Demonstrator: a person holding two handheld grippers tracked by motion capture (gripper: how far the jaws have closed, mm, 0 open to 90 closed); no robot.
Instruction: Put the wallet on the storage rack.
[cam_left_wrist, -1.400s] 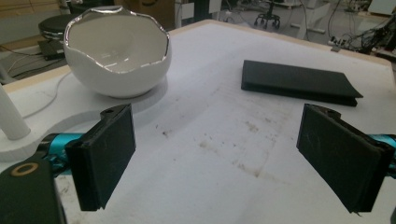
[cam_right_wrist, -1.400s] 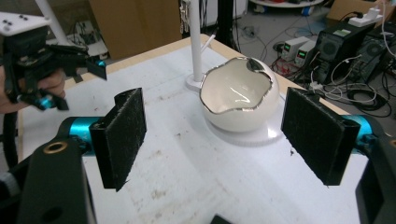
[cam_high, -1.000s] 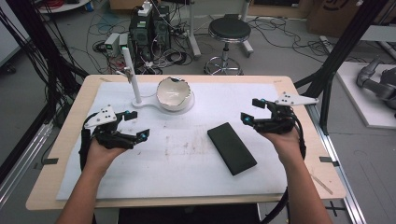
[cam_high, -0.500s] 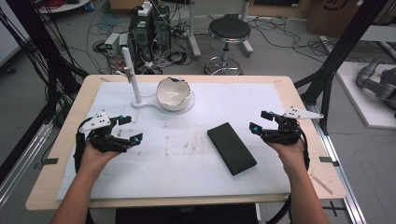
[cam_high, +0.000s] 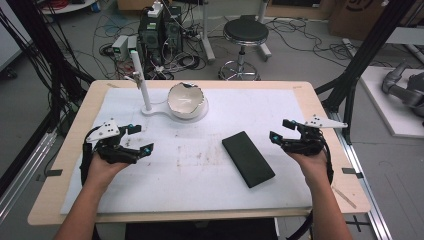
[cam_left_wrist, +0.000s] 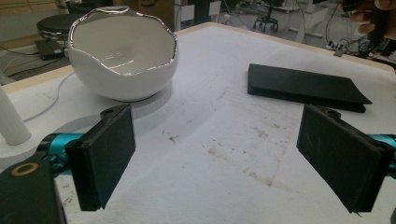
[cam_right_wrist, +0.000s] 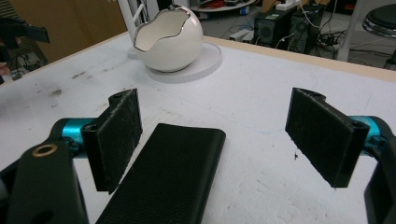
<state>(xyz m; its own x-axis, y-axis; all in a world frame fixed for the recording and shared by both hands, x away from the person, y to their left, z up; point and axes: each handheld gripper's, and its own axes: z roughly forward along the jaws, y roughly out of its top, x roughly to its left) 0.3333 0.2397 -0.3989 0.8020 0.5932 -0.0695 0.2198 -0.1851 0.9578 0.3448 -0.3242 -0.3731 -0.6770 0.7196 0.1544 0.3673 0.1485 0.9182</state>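
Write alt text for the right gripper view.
The right gripper hangs open over a white table, its left jaw above a flat black case lying there. Farther off, a white egg-shaped bowl sits on a round white base.

The case (cam_high: 248, 158) is being flanked by the left gripper (cam_high: 137, 139) and right gripper (cam_high: 281, 130); the bowl (cam_high: 186, 100) is being kept behind it.
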